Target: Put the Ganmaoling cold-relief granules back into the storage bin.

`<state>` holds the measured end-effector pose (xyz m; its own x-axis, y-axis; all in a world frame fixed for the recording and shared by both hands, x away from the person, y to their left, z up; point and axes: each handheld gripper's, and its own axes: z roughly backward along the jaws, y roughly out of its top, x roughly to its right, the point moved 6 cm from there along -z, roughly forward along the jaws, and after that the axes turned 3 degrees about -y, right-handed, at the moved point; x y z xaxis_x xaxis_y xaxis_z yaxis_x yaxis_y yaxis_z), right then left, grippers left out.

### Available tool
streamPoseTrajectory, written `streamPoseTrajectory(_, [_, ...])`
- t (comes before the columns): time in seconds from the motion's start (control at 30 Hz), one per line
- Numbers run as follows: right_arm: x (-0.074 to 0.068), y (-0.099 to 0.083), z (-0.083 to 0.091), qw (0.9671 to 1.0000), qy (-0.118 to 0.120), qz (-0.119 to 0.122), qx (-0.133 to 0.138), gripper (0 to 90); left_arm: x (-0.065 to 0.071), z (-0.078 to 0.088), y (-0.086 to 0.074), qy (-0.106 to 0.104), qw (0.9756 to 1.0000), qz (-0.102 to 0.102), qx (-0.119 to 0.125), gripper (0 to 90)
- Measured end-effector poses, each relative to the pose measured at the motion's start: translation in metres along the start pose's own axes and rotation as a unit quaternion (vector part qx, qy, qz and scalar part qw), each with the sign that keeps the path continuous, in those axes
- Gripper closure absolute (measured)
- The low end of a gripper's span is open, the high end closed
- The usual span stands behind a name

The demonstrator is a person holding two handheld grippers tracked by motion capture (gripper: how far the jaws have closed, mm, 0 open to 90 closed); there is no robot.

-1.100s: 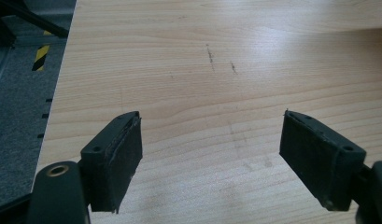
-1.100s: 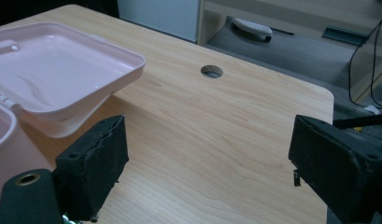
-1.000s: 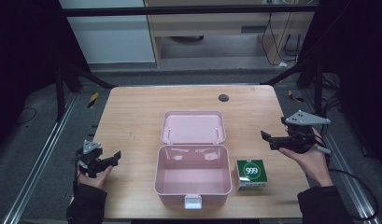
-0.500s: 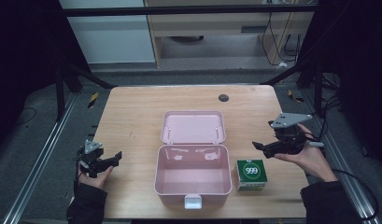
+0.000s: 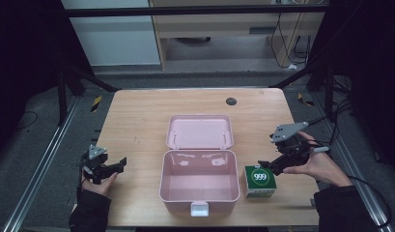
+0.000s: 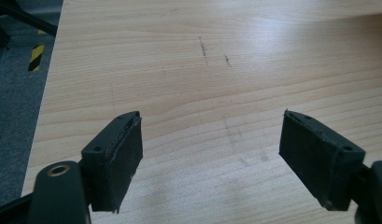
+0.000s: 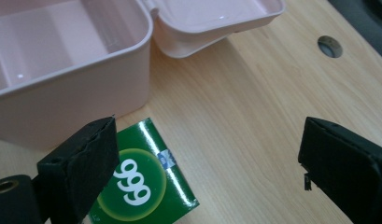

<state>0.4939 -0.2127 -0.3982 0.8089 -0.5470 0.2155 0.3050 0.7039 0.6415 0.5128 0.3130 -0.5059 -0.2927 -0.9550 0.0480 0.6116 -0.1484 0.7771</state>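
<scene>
Gripper on the right (image 5: 265,165) has dropped toward the green carton (image 5: 258,181) over the last second; I now see its jaws spread wide, empty, one just above the carton's top. Carton sits on the table (image 5: 137,121) just beside the open pink box (image 5: 199,186), on its right. I read this as a pickup about to start. Left gripper (image 5: 119,163) unmoved at the table's left edge, jaws apart, holding nothing.

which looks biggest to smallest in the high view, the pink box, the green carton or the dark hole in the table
1. pink box, open, by far the largest
2. green carton, beside the box
3. dark hole, smallest, though it lies farther from the camera
</scene>
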Motion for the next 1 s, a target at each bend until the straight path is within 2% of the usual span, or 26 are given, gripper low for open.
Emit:
streamPoseTrajectory(0.17, [-0.004,-0.001,-0.003,0.9997,0.013,0.014,-0.012,4.5,0.001,0.000,0.000,0.000,1.0000,-0.001,0.000,20.7])
streamPoseTrajectory(0.23, [-0.005,-0.001,-0.005,0.9994,0.022,0.020,-0.017,4.8,0.001,-0.002,0.000,-0.007,1.0000,0.001,0.001,20.8])
streamPoseTrajectory(0.27, [-0.005,-0.001,-0.005,0.9994,0.022,0.020,-0.017,4.8,0.001,-0.004,0.000,-0.009,1.0000,-0.002,-0.003,20.8])
streamPoseTrajectory(0.3, [-0.005,-0.001,-0.005,0.9993,0.019,0.021,-0.023,4.8,0.001,-0.005,0.000,-0.001,0.9999,-0.006,-0.009,20.3])
streamPoseTrajectory(0.33, [-0.004,0.000,-0.005,0.9990,0.011,0.030,-0.032,5.2,0.001,-0.004,0.002,-0.005,1.0000,0.001,-0.003,19.9])
streamPoseTrajectory(0.43, [-0.005,0.001,-0.003,0.9989,0.016,0.030,-0.031,5.4,0.002,-0.002,0.004,-0.004,1.0000,0.002,0.004,20.2])
streamPoseTrajectory(0.5, [-0.007,0.000,-0.002,0.9985,0.017,0.036,-0.038,5.2,0.003,-0.003,0.003,-0.004,1.0000,-0.005,0.001,20.1])
streamPoseTrajectory(0.6, [-0.010,-0.001,-0.003,0.9980,0.025,0.040,-0.042,4.9,0.003,-0.002,0.003,-0.004,1.0000,-0.006,0.001,20.1])
streamPoseTrajectory(0.73, [-0.016,-0.004,-0.007,0.9953,0.050,0.062,-0.055,3.9,0.001,-0.002,0.003,-0.004,1.0000,-0.002,0.002,20.2])
streamPoseTrajectory(0.87, [-0.020,-0.006,-0.013,0.9934,0.061,0.073,-0.064,3.6,0.001,-0.003,0.002,-0.004,1.0000,-0.003,-0.001,20.1])
streamPoseTrajectory(1.0, [-0.025,-0.010,-0.019,0.9895,0.078,0.086,-0.086,3.3,0.001,-0.002,0.003,-0.003,1.0000,-0.004,0.001,20.1])
